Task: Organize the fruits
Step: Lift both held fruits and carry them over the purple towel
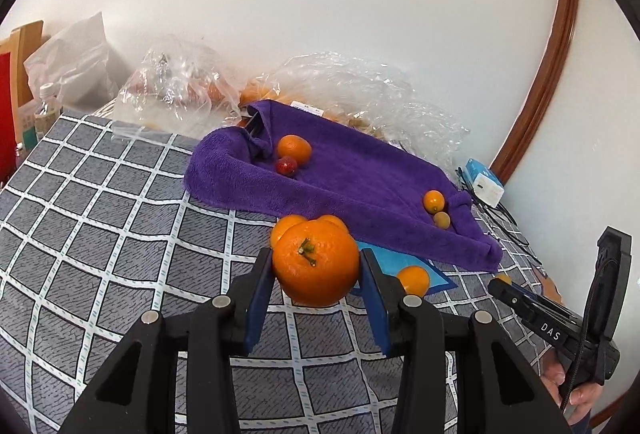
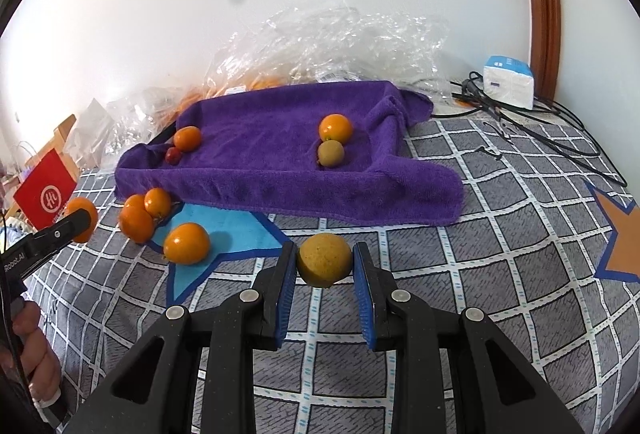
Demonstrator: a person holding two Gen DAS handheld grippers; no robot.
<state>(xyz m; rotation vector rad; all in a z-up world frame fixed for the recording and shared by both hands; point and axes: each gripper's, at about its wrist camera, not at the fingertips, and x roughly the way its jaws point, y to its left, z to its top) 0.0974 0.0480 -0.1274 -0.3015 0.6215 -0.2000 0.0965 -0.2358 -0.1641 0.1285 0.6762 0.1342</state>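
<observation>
Left gripper [image 1: 316, 268] clamped on a large mandarin orange [image 1: 316, 266], stem-end facing the camera, blue pads at its widest girth on either side. The fruit is off the checked tablecloth [image 1: 100, 218], in front of the purple towel [image 1: 360, 170]. Right gripper [image 2: 325, 261] clamped on a small yellow-brown round fruit [image 2: 325, 260], kind unclear, also held across the middle, above the cloth and just short of the towel's near edge.

Handling, as judged: the mandarin looks light, with loose soft peel that gives under pressure; hold at the equator, avoid squeezing harder or the skin may bruise or slip. The small fruit seems firmer and rough-skinned, less likely to slide, but easy to pop out if the pads sit off-centre.

Loose oranges [image 2: 160, 222] wait by the towel's near left corner; on the towel, an orange with a small red fruit [image 2: 173, 155] at left, another with a brownish fruit [image 2: 331, 153] at right.
</observation>
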